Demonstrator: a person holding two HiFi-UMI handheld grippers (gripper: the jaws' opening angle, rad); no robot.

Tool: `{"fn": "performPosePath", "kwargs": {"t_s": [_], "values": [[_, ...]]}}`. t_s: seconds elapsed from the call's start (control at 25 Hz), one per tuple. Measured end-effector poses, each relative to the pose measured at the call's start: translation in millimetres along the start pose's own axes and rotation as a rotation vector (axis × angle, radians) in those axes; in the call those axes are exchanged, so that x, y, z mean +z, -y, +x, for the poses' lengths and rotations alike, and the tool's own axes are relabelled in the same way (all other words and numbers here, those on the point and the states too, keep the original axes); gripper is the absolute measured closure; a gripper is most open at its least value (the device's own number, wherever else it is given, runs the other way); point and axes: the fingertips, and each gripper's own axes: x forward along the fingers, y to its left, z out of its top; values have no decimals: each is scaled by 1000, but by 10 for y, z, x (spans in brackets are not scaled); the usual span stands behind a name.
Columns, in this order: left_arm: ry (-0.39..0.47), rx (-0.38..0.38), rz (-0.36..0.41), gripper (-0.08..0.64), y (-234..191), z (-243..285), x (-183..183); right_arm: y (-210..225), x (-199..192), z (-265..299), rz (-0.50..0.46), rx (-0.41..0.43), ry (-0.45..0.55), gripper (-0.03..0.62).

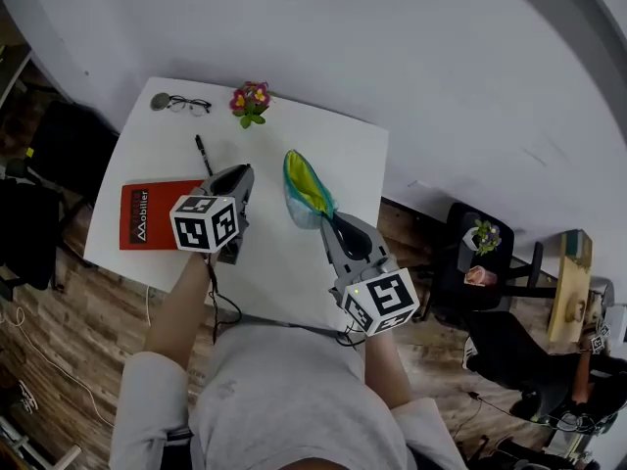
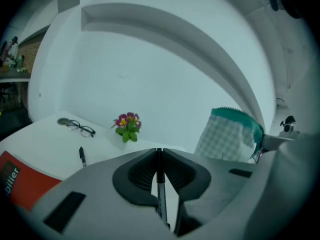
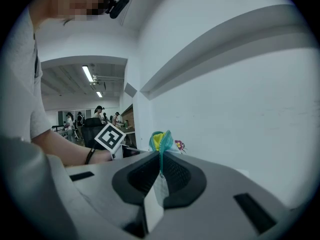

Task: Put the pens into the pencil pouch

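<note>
Though slim, pen (image 2: 160, 194); checked pouch (image 2: 227, 139)

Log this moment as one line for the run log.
left gripper: shut on pen | right gripper: shut on pencil pouch rim | second pen: lying on table | stage: held pen not yet in pouch

Odds and ends around the white table

A white table (image 1: 338, 160) stands against a pale wall (image 1: 411, 47). Near its far left corner lie black-rimmed glasses (image 1: 182, 103), and just to their right sits a small plant (image 1: 251, 102) with pink and yellow flowers (green leaves beneath). A red book (image 1: 147, 214) with white lettering lies flat at the table's left edge, its right end hidden. Wood-plank floor (image 1: 59, 331) runs round the table. Off to the right, a dark seat (image 1: 458, 218) carries another little plant (image 1: 485, 235).
</note>
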Motion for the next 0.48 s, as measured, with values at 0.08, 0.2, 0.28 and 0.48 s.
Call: {"fn": "performPosePath", "kwargs": {"t_s": [0.08, 0.2, 0.28, 0.48], "values": [[79, 4, 19, 502, 81, -178, 173, -8, 10, 17, 2, 29, 3, 552], [177, 6, 42, 502, 197, -415, 388, -29, 6, 59, 3, 71, 0, 552], [247, 6, 58, 502, 298, -585, 545, -59, -1, 80, 1, 99, -3, 552], [458, 4, 91, 502, 595, -1061, 1016, -174, -11, 94, -13, 172, -4, 552]]}}
